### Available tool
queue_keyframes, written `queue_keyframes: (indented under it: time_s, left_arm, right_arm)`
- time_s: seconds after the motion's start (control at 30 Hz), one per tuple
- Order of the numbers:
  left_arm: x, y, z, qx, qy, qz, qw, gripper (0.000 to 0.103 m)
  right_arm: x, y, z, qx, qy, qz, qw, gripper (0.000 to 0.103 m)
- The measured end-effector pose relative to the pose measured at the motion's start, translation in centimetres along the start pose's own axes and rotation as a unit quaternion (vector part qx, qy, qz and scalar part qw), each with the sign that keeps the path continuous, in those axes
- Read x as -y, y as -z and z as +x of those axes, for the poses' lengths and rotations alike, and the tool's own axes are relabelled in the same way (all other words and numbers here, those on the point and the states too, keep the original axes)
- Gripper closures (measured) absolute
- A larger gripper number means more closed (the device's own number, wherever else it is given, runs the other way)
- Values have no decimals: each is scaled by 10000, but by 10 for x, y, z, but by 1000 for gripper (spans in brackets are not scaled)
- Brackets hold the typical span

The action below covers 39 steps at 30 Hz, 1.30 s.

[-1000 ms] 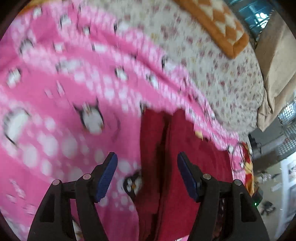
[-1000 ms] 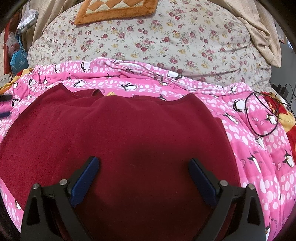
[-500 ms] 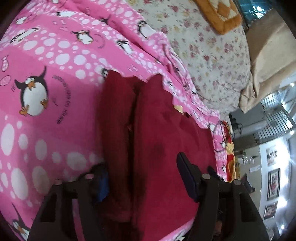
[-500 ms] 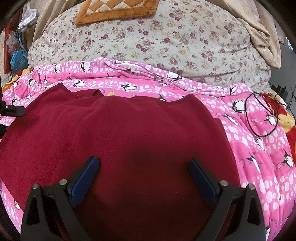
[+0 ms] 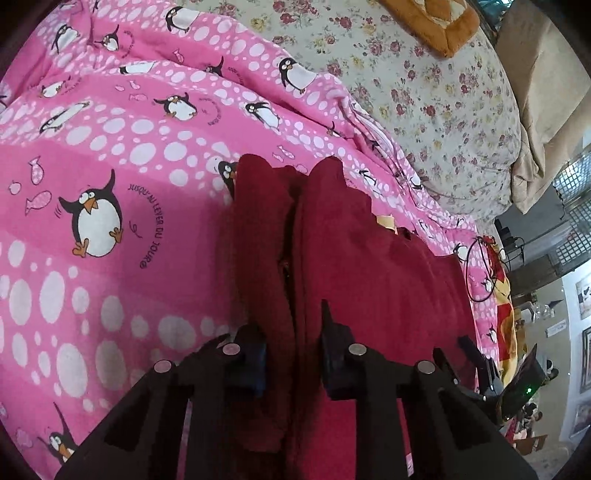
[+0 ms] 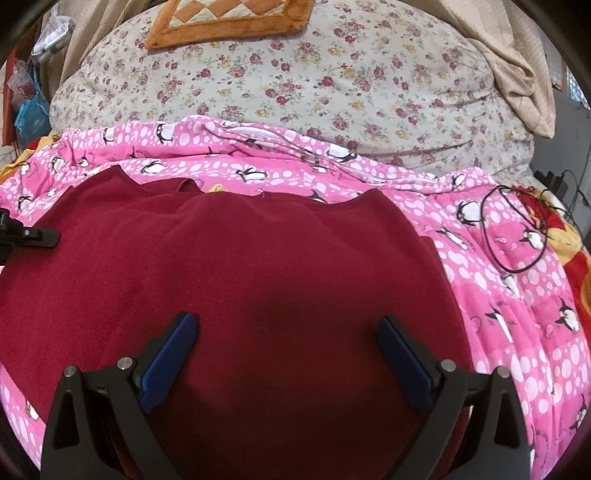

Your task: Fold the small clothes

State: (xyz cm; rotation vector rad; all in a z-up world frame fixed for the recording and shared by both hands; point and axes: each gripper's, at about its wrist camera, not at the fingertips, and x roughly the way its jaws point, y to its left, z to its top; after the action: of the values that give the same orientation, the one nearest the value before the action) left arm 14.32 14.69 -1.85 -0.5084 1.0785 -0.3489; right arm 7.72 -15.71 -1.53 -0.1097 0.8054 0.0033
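The dark red garment [image 6: 258, 280] lies spread flat on a pink penguin-print blanket [image 5: 110, 166] on the bed; the left gripper [image 5: 291, 354] has just clenched its fingers on a bunched fold at the garment's left edge; the right gripper [image 6: 286, 350] hovers over the near middle of the cloth, fingers spread wide, grasping nothing; a floral quilt [image 6: 314, 81] lies beyond, an orange cushion [image 6: 229, 18] farther back.
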Motion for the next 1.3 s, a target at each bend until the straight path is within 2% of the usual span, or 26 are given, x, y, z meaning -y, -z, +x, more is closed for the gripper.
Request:
queue_keyframes:
  time_s: [0.2,0.47,0.53,0.7,0.77,0.87,1.0,1.07,1.17,1.23,1.3]
  left_arm:
    - [23,2,-12,328,-129,208,9992,103]
    - [61,8,-25,620,6,589,9963,103]
    - [71,9,-27,615,103,626,9961,103]
    - [111,8,-30,608,685,574,9941,103]
    - [133,10,-23,563,807,632,9931,103]
    - [165,15,-5,440,931,699,9922,103]
    - [204,26,19,306,987,718,9920,103]
    - [215,28,24,292,1004,656,9924,103]
    - [232,28,38,224,1102,448,9926,103]
    - [244,29,52,154,1190,355,9921,103]
    - [260,32,70,90,1205,352,9921,103]
  right_arm:
    - [-1,0,0,-19,79,14,10000,1]
    - [-2,0,-1,-30,91,52,9999,0]
    - [-1,-1,-2,-47,86,65,9999,0]
    - [9,-6,-5,-186,40,175,9997,0]
    - [21,-11,-11,-160,73,318,9993,1]
    - [60,-17,-20,-108,141,765,9969,0]
    - [102,-16,-23,-251,-248,1122,9931,1]
    - [113,-26,-23,-236,-475,963,9939,2]
    - [130,-42,-26,-127,-427,739,9963,4]
    - [148,-46,-28,-109,-486,967,9941,4]
    - [175,-40,-27,-194,-374,1485,9880,4]
